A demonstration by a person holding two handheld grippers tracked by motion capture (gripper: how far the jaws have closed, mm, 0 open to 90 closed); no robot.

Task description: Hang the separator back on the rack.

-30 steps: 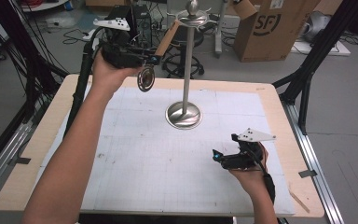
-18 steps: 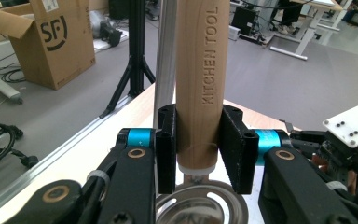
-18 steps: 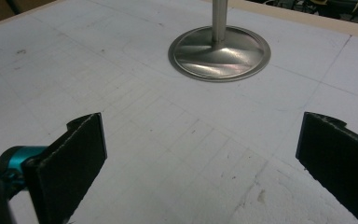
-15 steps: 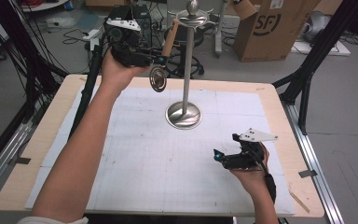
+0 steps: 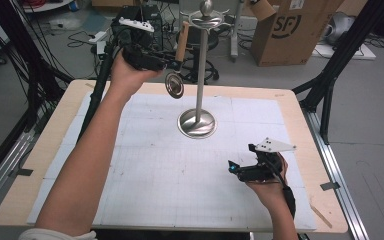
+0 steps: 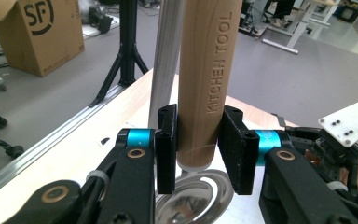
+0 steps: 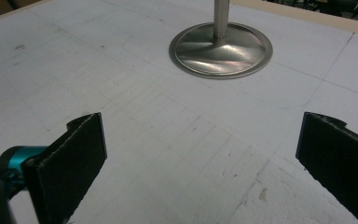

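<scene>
While the left tongs (image 5: 172,62) are raised above the far left part of the desk (image 5: 60,150), their two black jaws are clamped on the wooden handle (image 6: 205,70) of a kitchen utensil (image 5: 178,60), which the left gripper view shows stamped with the words KITCHEN TOOL. From the high view, the handle rises tilted toward the top of a metal stand (image 5: 200,75), and the utensil's round metal head (image 5: 174,85) hangs below the tongs, in the air and just beside the stand's upright pole (image 6: 165,60). That pole stands on a round polished base (image 7: 221,49) set on the white gridded mat (image 5: 145,170) covering the middle of the desk, and it carries hooked arms and a ball at its top. Nearer the person, the right tongs (image 5: 237,167) are held low over the mat's near right area, well apart from the stand, with the jaws spread wide and nothing between them, as the right gripper view shows. A grey three-cornered plate (image 5: 275,145) sits on top of the right gripper. Beyond the desk, a cardboard box (image 5: 292,27) rests on the floor.
</scene>
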